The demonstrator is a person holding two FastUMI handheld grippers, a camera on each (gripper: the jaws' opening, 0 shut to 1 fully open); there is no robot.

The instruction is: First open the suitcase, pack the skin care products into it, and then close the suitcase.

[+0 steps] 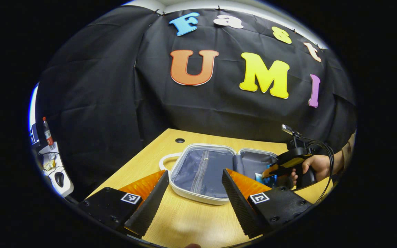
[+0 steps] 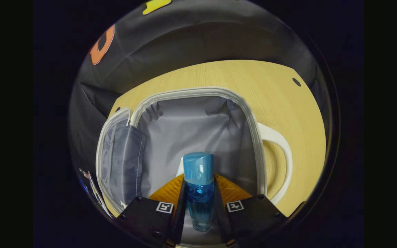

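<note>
Right gripper [image 2: 200,203] reaches down over the open suitcase [image 2: 198,131], jaws closed on a blue bottle [image 2: 199,193] w/ rounded cap pointing to 12 o'clock above the grey lining. In left gripper view that gripper [image 1: 271,172] sits at 3 o'clock, a hand [image 1: 317,167] around its grip, cable trailing. Left gripper [image 1: 195,193] hangs low over the counter [image 1: 191,220], jaws wide apart, holding nothing, suitcase just beyond its tips. Counter is pale wood-grain w/ round cable holes. Suitcase lies flat in 2 halves, pale rim, zipped fabric panel, white loop handle [image 2: 281,151].
</note>
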